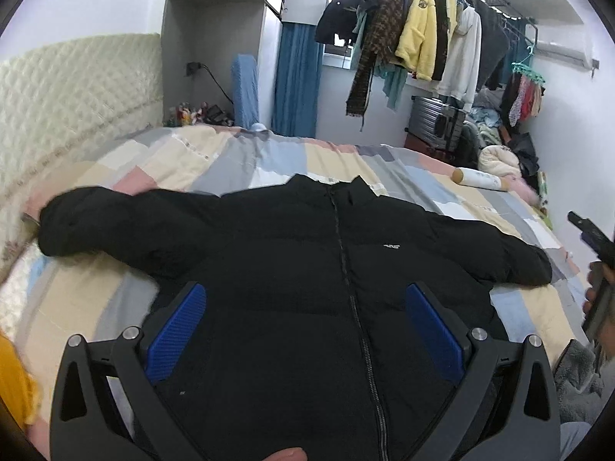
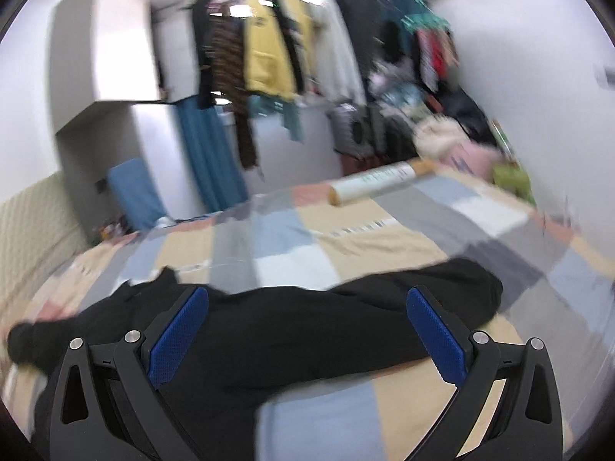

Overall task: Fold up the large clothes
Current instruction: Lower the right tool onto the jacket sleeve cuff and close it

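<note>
While both tongs hang spread wide with nothing between their blue pads, the black jacket (image 1: 307,269) lies zipped and face-up on the bed (image 1: 384,161), sleeves out to either side. The left tongs (image 1: 305,315) hover over its lower chest; the right tongs (image 2: 307,319) look across the right sleeve (image 2: 403,299), though that view is smeared by motion. Judging from this, the fold has not begun, and a sleeve comes first: take the cuff and the thick padding together, lift it just clear, and lay it flat across the chest so the puffy fill does not bunch. Nearside, the hem sits close to the mattress edge. Beyond the collar the patchwork quilt is open, save a paper roll (image 1: 478,180) near the far corner. The left cuff (image 1: 57,226) reaches nearly to the quilted headboard (image 1: 77,88).
</note>
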